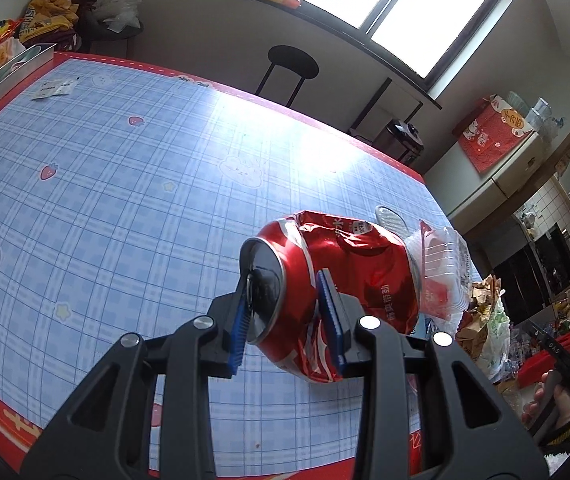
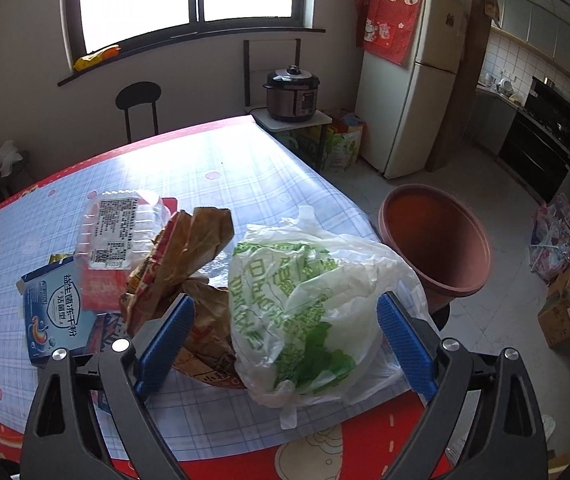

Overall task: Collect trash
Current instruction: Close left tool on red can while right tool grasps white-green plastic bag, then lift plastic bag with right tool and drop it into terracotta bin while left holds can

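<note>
Two blue pads of the left gripper (image 1: 289, 316) are clamped on a crushed red can (image 1: 325, 292), held above the table (image 1: 125, 184). Only the right wrist view shows a brown basin (image 2: 437, 240) beyond the table's edge; there the right gripper (image 2: 285, 340) is spread wide around a white-green plastic bag (image 2: 305, 312) near the basin.

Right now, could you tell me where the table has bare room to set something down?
The wide checked stretch of the table between the crushed red can and the far paper packets is bare. Crowded: the near corner, around the plastic bag, brown paper bag and blue box.
</note>
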Tool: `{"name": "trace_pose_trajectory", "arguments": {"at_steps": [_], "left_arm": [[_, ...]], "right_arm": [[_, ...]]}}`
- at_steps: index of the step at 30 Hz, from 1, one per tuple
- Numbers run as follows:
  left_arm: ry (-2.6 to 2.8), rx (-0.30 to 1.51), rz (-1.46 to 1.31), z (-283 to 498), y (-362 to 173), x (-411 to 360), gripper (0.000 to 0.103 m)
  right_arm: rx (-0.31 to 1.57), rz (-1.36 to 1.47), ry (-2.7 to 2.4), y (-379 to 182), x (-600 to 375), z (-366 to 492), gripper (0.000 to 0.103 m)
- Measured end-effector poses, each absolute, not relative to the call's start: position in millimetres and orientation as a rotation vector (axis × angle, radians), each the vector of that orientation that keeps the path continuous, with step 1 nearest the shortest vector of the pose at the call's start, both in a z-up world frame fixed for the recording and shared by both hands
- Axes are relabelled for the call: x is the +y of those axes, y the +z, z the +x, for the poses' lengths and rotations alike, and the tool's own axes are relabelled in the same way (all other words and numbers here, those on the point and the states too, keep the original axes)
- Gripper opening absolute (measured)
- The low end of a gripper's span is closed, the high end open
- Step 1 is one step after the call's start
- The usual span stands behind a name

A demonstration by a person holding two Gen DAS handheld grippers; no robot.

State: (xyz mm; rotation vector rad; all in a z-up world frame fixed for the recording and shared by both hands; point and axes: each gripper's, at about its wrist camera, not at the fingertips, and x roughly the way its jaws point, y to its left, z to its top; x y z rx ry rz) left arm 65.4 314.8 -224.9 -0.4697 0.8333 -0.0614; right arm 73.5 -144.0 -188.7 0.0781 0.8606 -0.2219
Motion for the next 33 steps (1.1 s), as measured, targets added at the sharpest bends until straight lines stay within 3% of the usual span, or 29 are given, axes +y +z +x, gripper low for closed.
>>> {"name": "trace_pose_trajectory", "arguments": {"at_steps": [14, 15, 19, 21, 25, 33], "left_arm": [[-0.032, 0.835, -0.428, 48, -202, 259, 0.035], [-0.018, 0.832, -0.434, 45, -198, 256, 0.035], [0.014, 0.821, -0.433, 34, -187, 234, 0.035], [0.017, 0.817, -0.425, 32, -181, 222, 0.035], [0.018, 0.796, -0.404, 34, -168, 195, 0.035], [-0.06, 0.766, -0.354, 58, -139, 132, 0.035]], "right_arm": [[1.039, 0.116, -0.031, -259, -160, 93, 0.098], [1.055, 0.119, -0.013, -263, -162, 97, 0.093], [1.106, 0.165, 0.09, -272, -176, 106, 0.041], [1.092, 0.2, 0.118, -269, -186, 104, 0.029], [1.006, 0.218, 0.181, -248, -203, 97, 0.021], [0.794, 0.182, 0.192, -188, -247, 80, 0.02]]}}
